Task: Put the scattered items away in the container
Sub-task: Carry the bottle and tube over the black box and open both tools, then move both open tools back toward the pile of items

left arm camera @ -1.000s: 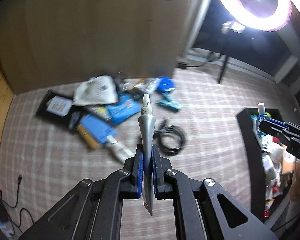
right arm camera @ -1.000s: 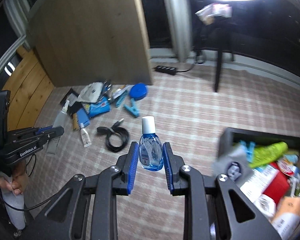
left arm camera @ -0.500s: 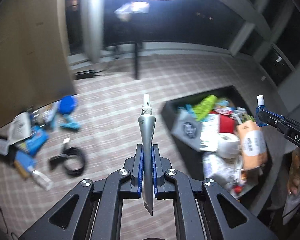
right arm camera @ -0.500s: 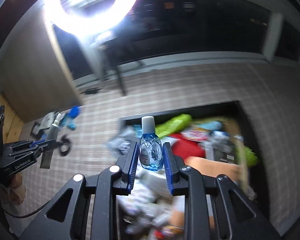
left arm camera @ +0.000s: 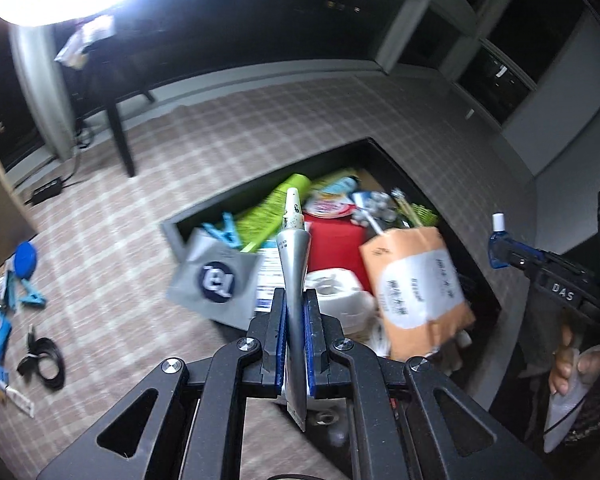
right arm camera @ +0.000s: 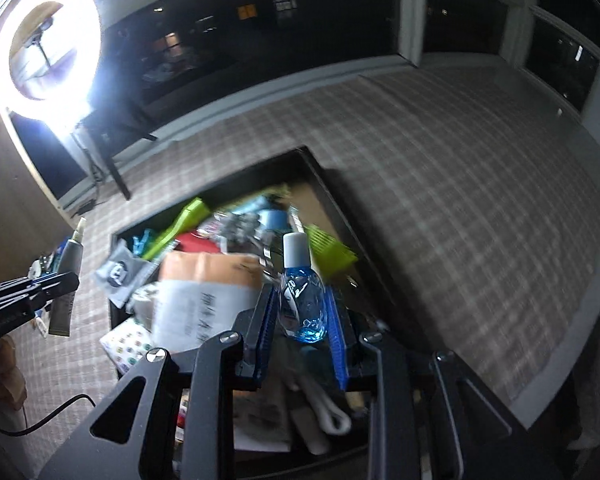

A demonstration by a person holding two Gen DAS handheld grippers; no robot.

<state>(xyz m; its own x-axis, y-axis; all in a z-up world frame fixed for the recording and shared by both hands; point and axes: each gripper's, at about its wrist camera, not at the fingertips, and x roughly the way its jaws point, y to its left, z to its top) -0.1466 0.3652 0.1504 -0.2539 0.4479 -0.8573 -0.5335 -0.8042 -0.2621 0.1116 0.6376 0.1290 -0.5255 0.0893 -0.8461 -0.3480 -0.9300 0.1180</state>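
Tubs of this kind fill fast, and the black container point(left arm camera: 404, 176) on the checked carpet point(left arm camera: 204, 148) is already heaped. The left tongs point(left arm camera: 295, 316) are clamped on a silver tube point(left arm camera: 294, 256), nozzle up, held above the container's near edge. The right tongs point(right arm camera: 302, 312) are clamped on a small blue bottle point(right arm camera: 303, 300) with a white cap, held over the middle of the container.

For the drop to be done well, each thing should probably be lowered close to the heap before the grip is let go, and aimed at a gap away from the rim, since the orange packet point(left arm camera: 414, 288) and the grey pouch point(left arm camera: 216, 276) already ride high and the pouch hangs over the near wall. A release from height could send the round bottle rolling out.

Counted inside the container: one orange packet, one grey pouch, one white roll point(left arm camera: 334, 284), one red box point(left arm camera: 334, 236), one green comb point(right arm camera: 332, 248); the rest is too blurred to be counted. Left of the container, well apart, one black cable point(left arm camera: 42, 362) and one blue peg point(left arm camera: 30, 298) are left on the carpet among other small items.
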